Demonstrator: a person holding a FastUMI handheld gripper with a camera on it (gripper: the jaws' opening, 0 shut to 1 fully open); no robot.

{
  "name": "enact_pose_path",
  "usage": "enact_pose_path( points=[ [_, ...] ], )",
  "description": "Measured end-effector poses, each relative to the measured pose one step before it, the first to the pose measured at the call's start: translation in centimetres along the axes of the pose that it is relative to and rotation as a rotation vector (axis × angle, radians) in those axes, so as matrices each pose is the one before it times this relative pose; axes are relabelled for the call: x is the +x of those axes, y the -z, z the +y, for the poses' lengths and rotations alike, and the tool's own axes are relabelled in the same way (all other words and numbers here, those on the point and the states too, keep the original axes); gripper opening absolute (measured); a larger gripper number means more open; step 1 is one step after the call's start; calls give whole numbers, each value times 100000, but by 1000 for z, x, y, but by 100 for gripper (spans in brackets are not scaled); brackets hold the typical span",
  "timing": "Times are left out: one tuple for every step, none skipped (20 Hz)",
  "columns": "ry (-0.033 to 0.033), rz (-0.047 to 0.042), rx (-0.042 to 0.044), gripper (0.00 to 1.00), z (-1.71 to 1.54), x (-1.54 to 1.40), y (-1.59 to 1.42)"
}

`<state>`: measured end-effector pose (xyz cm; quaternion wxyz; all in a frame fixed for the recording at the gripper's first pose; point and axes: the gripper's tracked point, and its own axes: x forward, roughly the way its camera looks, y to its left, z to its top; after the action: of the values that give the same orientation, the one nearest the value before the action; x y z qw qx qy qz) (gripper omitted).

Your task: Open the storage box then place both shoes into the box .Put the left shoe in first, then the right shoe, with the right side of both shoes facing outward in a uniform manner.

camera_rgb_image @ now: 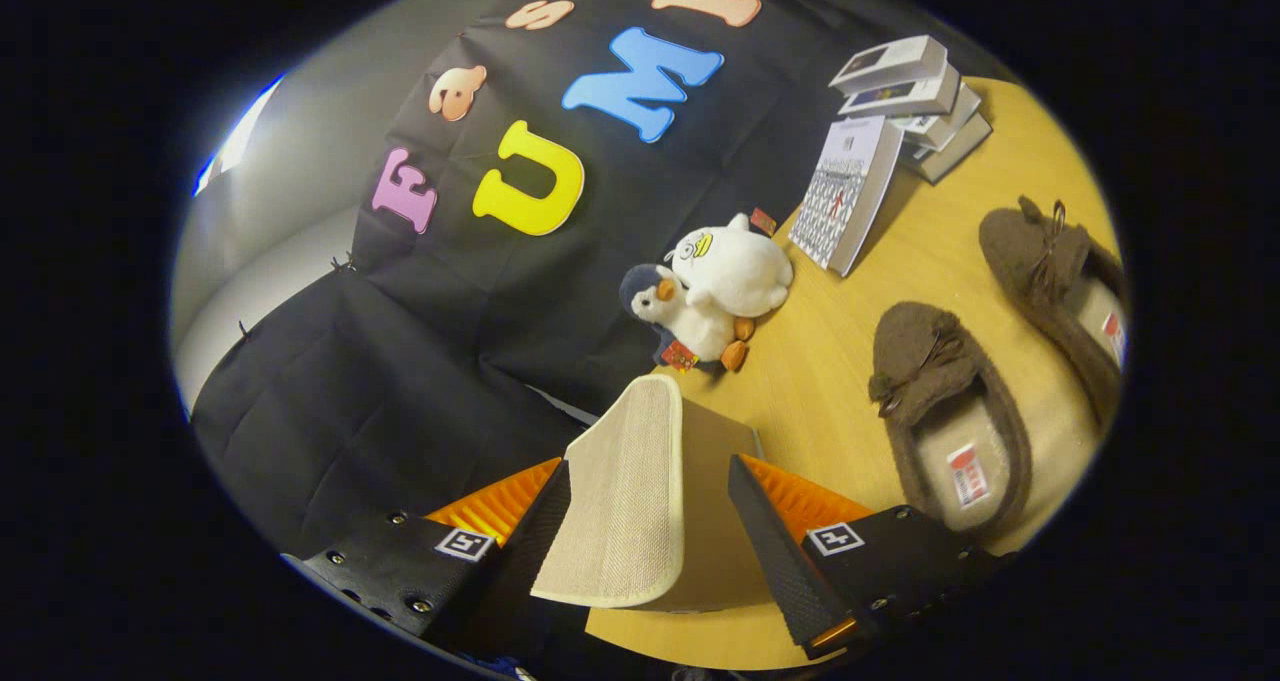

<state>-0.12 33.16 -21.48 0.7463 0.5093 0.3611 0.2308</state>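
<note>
My gripper (648,466) is tilted, and a beige woven box lid (625,491) stands between its fingers. One finger lies against the lid's woven face and the other against its plain tan side, so the lid is gripped and raised. The box body is hidden below. Two brown fuzzy slippers lie on the wooden table (830,361) beyond the fingers. The nearer slipper (950,421) is just past the finger on the tan side. The farther slipper (1060,271) lies behind it. Both point their bow-trimmed toes towards the booth wall.
Two plush toys, a grey penguin (685,326) and a white one (735,266), lean at the table's back just ahead of the lid. A standing desk calendar (845,196) and a stack of boxed books (910,96) sit farther along the wall.
</note>
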Motion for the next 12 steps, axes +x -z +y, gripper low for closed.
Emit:
enact_pose_path(
  points=[
    [-579,1820,3218,98,-54,579,761],
    [-675,1572,3739,98,-65,360,512],
    [-1121,2076,3132,95,135,577,871],
    [-845,2158,3584,94,-36,202,669],
    [-383,1805,2416,94,-219,357,489],
    [-348,2270,2670,94,-29,217,711],
    [430,1736,1877,94,-176,192,575],
    [201,1692,1416,82,-201,449,320],
    [-845,1631,965,77,94,273,568],
    [-496,1651,365,78,69,232,369],
    [748,1137,-666,77,-108,153,342],
    [-745,-952,429,66,127,-155,-256]
  ],
)
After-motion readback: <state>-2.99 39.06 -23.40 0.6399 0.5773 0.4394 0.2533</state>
